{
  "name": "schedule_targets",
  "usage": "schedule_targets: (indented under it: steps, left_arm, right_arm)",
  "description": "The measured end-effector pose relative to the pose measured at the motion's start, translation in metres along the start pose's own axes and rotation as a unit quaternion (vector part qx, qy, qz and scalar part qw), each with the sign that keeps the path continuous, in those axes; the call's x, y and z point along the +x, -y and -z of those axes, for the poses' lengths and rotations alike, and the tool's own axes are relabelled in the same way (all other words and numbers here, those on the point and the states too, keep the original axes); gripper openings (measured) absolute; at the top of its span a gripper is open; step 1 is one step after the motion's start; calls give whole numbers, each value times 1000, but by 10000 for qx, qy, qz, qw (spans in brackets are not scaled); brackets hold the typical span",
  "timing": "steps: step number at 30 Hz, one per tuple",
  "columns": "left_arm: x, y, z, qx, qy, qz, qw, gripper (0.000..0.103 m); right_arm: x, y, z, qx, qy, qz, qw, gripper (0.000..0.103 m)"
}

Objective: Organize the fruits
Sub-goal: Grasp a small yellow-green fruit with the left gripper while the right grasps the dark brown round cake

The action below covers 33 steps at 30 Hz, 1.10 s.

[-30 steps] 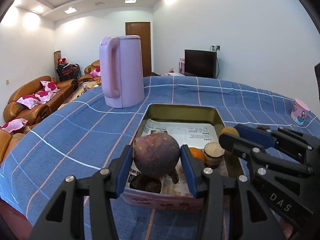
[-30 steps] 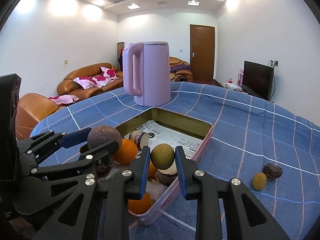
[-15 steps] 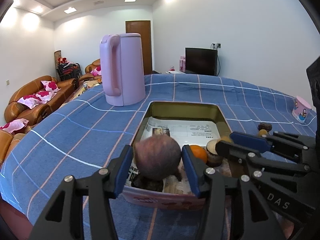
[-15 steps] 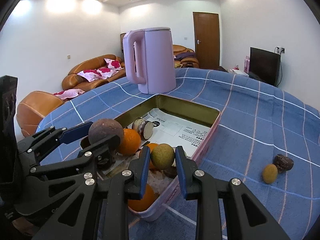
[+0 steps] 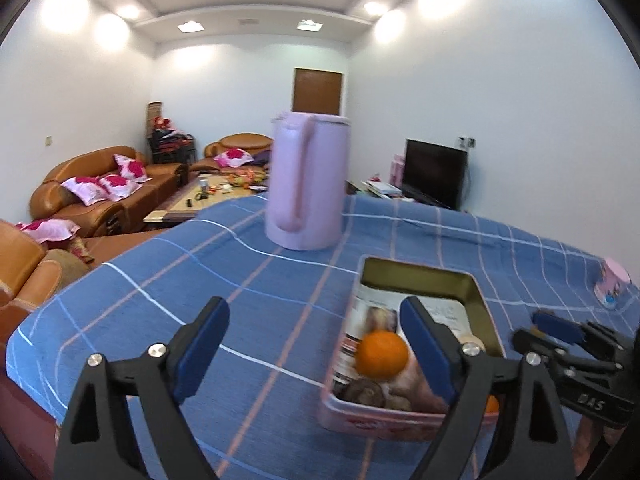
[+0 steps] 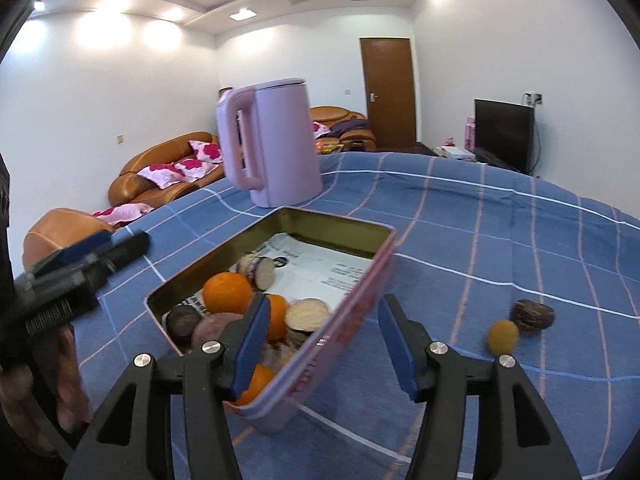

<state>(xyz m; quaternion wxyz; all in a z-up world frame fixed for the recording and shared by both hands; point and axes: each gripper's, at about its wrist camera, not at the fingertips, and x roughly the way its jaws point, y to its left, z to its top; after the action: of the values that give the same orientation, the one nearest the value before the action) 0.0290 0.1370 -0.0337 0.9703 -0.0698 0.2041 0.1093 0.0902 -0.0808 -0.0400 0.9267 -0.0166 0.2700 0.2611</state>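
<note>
Both fruits had dropped into the pink metal tin [image 6: 360, 296]; my left gripper [image 5: 314, 346] and right gripper [image 6: 320, 344] had just been opening, empty. Remaining small yellow fruit [image 6: 503, 336] lay on the blue checked cloth [image 6: 500, 240]: light, firm, rollable; grip across its middle.

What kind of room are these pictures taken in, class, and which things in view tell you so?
Most likely a home living room: brown leather sofas with pink cushions, a flat television against the wall, and a low coffee table cluttered with small things.
</note>
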Motion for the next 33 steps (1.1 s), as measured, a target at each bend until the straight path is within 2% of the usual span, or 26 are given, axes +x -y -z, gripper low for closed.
schedule_targets:
  steps: [2, 8, 12, 14, 21, 26, 33]
  left_arm:
    - [4, -4, -2, -61, -67, -116, 9999, 90]
    - [7, 11, -2, 38, -132, -65, 9999, 90]
    - [8, 36, -4, 209, -176, 135, 9995, 90]
    - [7, 51, -5, 304, -175, 233, 9991, 94]
    - [5, 107, -10, 651, -203, 623, 9957, 94]
    - [17, 142, -10, 846, -197, 643, 9941, 100]
    - [52, 164, -13, 725, -629, 561, 9938, 100]
  right_arm:
    - [-5, 8, 0, 35, 30, 89, 10000, 58]
    - [-26, 34, -1, 3, 72, 382, 9992, 59]
    - [-39, 57, -1, 41, 112, 690, 9975, 59]
    - [-46, 72, -1, 128, 121, 880, 9960, 59]
    - [-54, 120, 2, 461, 28, 1387, 9893, 59]
    - [-38, 136, -2, 711, -229, 1278, 9890, 59]
    - [3, 145, -9, 988, -595, 1209, 9859, 59]
